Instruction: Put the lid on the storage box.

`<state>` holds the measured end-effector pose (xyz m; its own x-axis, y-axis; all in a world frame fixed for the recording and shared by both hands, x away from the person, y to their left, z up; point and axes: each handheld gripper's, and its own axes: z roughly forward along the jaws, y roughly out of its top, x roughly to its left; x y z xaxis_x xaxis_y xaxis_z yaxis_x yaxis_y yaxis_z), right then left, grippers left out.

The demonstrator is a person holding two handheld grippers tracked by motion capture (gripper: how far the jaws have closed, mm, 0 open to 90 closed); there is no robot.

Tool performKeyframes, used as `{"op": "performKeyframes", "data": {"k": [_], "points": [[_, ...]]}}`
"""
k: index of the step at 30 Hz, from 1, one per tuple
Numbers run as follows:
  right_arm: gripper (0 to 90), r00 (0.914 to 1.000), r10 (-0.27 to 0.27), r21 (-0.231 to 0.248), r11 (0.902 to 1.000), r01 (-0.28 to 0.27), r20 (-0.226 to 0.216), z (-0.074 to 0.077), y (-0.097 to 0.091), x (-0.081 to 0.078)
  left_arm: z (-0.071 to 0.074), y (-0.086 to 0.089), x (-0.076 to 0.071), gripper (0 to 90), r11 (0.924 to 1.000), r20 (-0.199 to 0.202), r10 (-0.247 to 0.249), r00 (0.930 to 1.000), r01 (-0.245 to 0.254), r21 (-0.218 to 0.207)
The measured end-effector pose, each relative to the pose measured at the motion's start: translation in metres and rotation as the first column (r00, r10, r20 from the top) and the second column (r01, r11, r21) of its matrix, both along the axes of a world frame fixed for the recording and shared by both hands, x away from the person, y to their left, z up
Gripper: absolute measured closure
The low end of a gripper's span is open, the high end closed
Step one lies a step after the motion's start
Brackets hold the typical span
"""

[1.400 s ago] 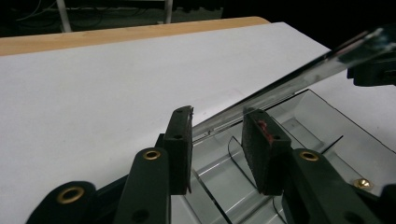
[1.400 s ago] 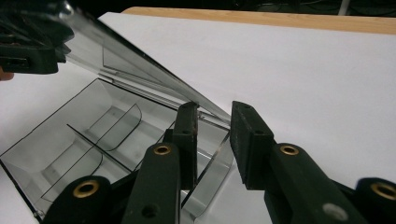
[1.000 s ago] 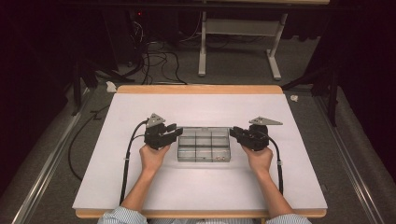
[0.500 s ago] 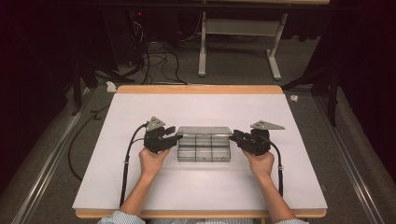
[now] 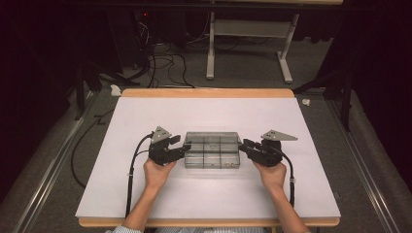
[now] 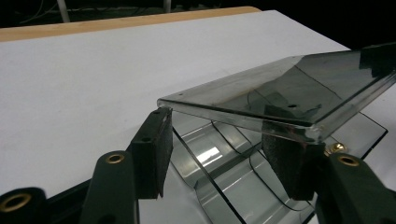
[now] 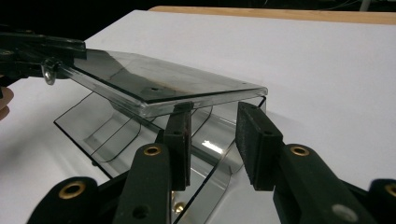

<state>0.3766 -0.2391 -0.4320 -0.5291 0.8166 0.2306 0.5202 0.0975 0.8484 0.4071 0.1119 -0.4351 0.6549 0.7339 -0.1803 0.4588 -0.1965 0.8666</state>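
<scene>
A clear plastic compartment box (image 5: 212, 150) lies in the middle of the white table (image 5: 145, 116). My left gripper (image 5: 184, 148) is at its left end and my right gripper (image 5: 244, 147) at its right end. In the left gripper view the lid (image 6: 289, 88) tilts up above the divided base (image 6: 224, 172). Its edge sits over the pads (image 6: 152, 149) of my left gripper (image 6: 222, 158), whose jaws have just been opening and press on nothing. In the right gripper view my right gripper (image 7: 215, 140) stands open under the lid (image 7: 159, 84), astride the base's end wall.
White tabletop runs all round the box, ending in a wooden rim (image 5: 209, 92) at the far edge. Beyond it are a dark floor with cables (image 5: 160, 58) and the white legs of another desk (image 5: 248, 48). Each gripper's cable (image 5: 130, 170) trails back toward the person.
The left gripper's jaws stand wider apart than a second ago. Both hands have stayed at the ends of the box.
</scene>
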Motion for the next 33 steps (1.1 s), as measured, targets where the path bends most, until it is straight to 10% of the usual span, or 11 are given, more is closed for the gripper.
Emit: {"op": "performKeyframes", "data": {"k": [33], "points": [[64.4,0.9989,0.047,-0.028,0.9985,-0.047,-0.003,-0.007,0.006,-0.028,-0.012,-0.003,-0.031,41.4,0.9996,-0.008,-0.022,0.9997,0.023,0.016]]}}
